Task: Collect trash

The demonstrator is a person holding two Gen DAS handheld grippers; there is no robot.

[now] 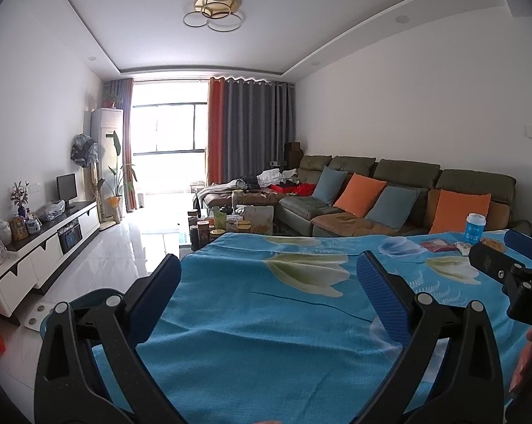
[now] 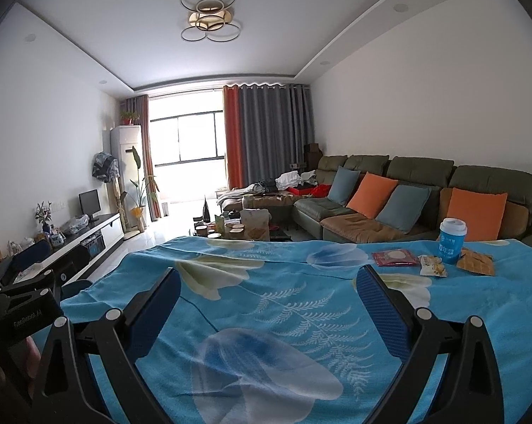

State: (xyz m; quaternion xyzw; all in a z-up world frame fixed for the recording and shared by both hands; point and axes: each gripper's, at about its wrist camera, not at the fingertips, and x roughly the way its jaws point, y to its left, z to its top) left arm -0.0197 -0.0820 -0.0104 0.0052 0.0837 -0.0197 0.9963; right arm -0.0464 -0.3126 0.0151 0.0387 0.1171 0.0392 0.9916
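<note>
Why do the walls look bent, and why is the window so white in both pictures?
Left wrist view: the fisheye lens curves the ceiling edges, and daylight blows the window out white, with glare on the floor. Right wrist view: same bending, same washed-out window; the cup stays fairly sharp.

The left gripper [image 1: 269, 275] and the right gripper [image 2: 267, 289] both point forward side by side, level, fingers [image 2: 382, 311] spread wide apart, nothing held between them.

On the tablecloth [image 2: 266, 300], at my two o'clock, I see a cup [image 2: 451, 241] between two wrappers [image 2: 432, 266] [image 2: 476, 265]; a sofa [image 2: 425, 190] sits behind.
</note>
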